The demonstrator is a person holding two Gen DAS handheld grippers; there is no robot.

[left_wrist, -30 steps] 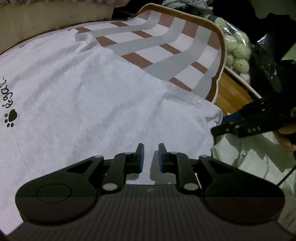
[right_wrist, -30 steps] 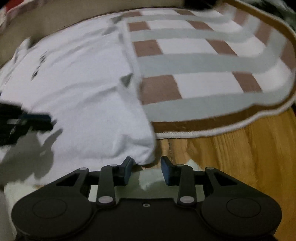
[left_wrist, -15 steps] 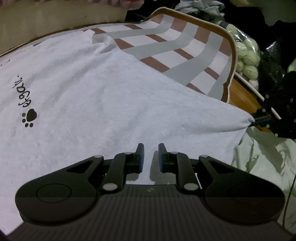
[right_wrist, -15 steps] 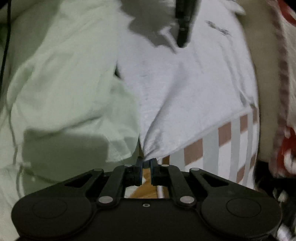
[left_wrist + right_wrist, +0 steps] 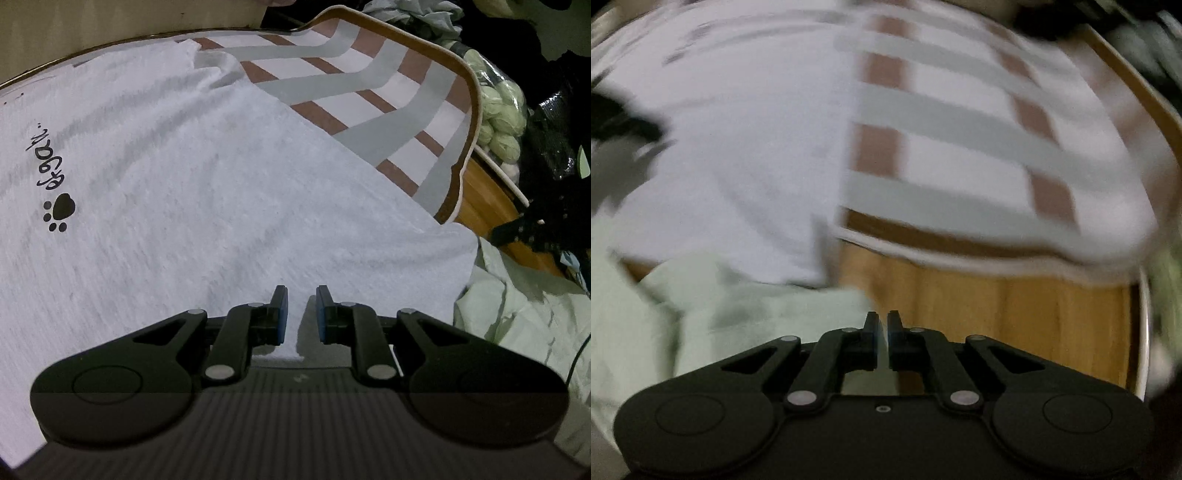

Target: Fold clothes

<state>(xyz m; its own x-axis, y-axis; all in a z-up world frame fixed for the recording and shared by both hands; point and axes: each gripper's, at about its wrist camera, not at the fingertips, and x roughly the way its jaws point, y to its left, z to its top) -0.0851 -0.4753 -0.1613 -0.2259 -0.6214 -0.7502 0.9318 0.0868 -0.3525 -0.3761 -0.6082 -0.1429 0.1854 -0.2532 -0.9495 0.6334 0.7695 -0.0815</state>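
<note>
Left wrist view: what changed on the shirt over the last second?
Right gripper pinched the white shirt's corner, pulled it outward and flat, then let go; its jaws are opening, nothing between. Left gripper and striped rug stayed put.

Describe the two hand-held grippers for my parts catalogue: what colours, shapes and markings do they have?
Both match. The left hand-held gripper has a matte black body with two rounded lobes, a ribbed panel, angular black linkage arms with silver rivets, and blue pads inside its fingers. The right hand-held gripper looks the same, with a small centre screw. No cables, sleeves or lettering visible.
</note>
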